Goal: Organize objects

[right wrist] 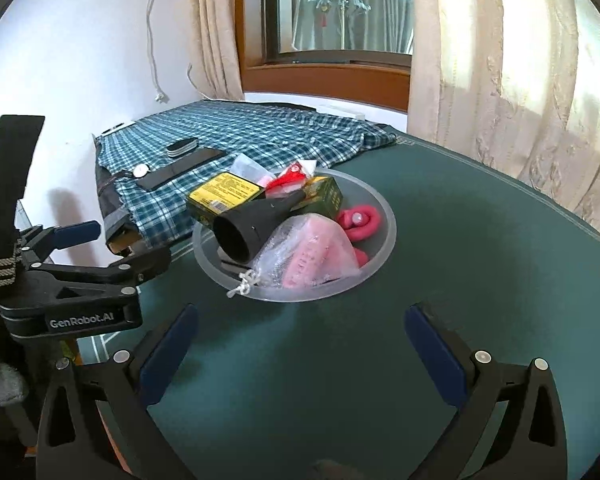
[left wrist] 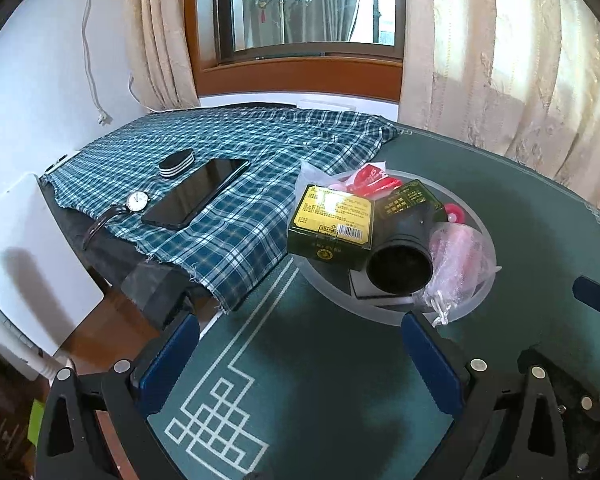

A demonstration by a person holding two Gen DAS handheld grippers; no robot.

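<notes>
From the left wrist view, the left gripper (left wrist: 300,354) hangs with its blue-padded jaws spread wide and empty over the dark green felt tabletop (left wrist: 520,216), just short of a shallow frosted-plastic round bowl (left wrist: 340,294). The bowl is piled with a green and yellow cardboard box (left wrist: 332,220), a black plastic cone-shaped tube (left wrist: 404,256) lying on its side with its open mouth toward the camera, a clear plastic bag of pink items (left wrist: 460,260) at the bowl's near right rim, and a red packet (left wrist: 370,178) at the back. Left of the bowl, a blue-and-white plaid cloth (left wrist: 240,232) carries a black smartphone (left wrist: 196,192), a white-faced wristwatch with a dark strap (left wrist: 136,202) and a small black oval case with white stripes (left wrist: 176,164). From the right wrist view, the right gripper (right wrist: 300,354) likewise holds its jaws wide apart with nothing between them, above bare felt on the near side of the bowl (right wrist: 384,208). A pink coiled rubbery object (right wrist: 360,222) shows at the bowl's right side. The left gripper (right wrist: 96,248) appears to the left of the bowl, its jaws parted near the plaid cloth's (right wrist: 260,132) edge.
</notes>
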